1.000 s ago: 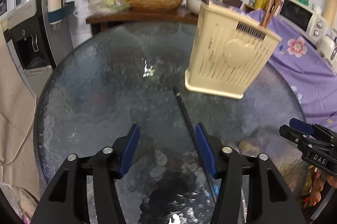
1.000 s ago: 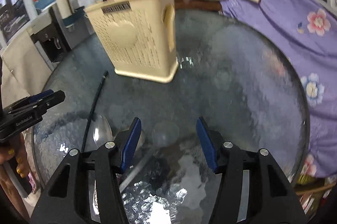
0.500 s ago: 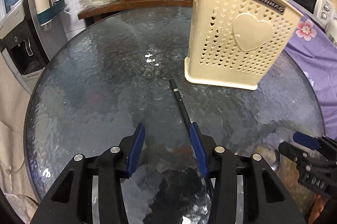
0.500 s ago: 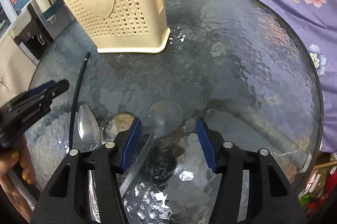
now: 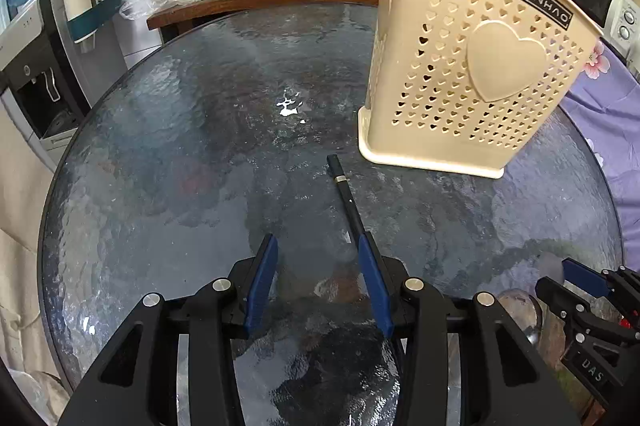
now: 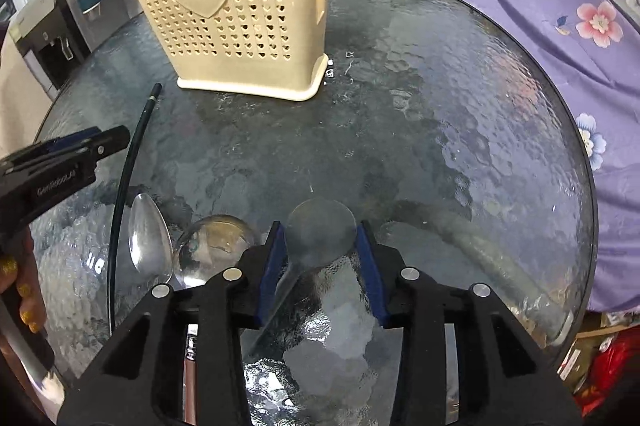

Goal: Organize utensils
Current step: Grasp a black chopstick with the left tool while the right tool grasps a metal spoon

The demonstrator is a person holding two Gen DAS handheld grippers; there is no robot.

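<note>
glass table [image 5: 168,153] edge near — tongs [image 6: 320,246] spread wide.

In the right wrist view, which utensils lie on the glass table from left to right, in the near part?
Black chopstick → metal spoon → shiny ladle bowl → clear spoon, between the right gripper's fingers.

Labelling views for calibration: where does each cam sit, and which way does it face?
Left wrist: on the left gripper, looking forward and down across the glass table at the black chopstick and cream utensil basket; its own open fingers show, and the right gripper at lower right.
Right wrist: on the right gripper, looking down at the clear spoon between its open fingers; the left gripper and hand show at left.
Shared: table, basket, chopstick.
</note>
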